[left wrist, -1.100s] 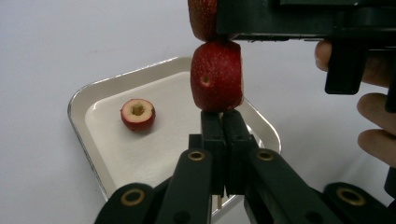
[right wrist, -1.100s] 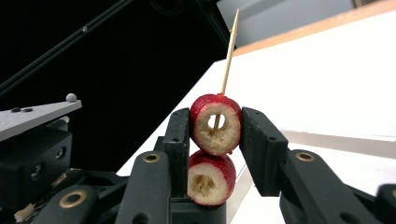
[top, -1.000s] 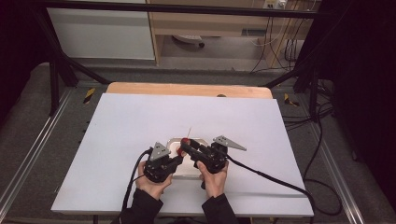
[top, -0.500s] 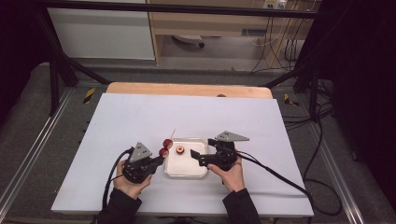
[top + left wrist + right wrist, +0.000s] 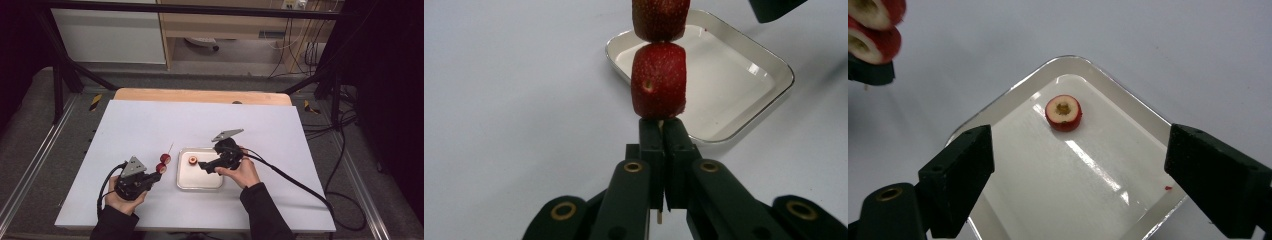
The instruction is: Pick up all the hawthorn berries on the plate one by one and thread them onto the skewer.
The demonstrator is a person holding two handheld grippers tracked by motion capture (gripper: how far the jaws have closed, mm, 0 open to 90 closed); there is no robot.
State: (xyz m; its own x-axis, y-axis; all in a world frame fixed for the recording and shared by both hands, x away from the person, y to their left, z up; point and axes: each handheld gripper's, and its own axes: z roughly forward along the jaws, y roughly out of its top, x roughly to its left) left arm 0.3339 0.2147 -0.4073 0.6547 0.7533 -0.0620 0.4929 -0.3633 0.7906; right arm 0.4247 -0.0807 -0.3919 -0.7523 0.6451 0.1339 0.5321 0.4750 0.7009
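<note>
two strawberry pieces (image 5: 658,80) sit threaded on a thin wooden skewer (image 5: 170,148) – the left gripper (image 5: 663,131) is clenched on that skewer just below them, left of the white tray (image 5: 184,181); the right gripper (image 5: 1075,175) hangs spread wide over the tray, above a lone strawberry slice (image 5: 1063,113) lying inside

The person's left hand (image 5: 121,199) is holding the left gripper (image 5: 156,170) low and near the body, and its jaws are pressing tight together on a thin skewer (image 5: 659,216). The right hand (image 5: 242,173) is holding the right gripper (image 5: 202,165) pointing left, and its jaws are standing wide apart, gripping nothing.
</note>
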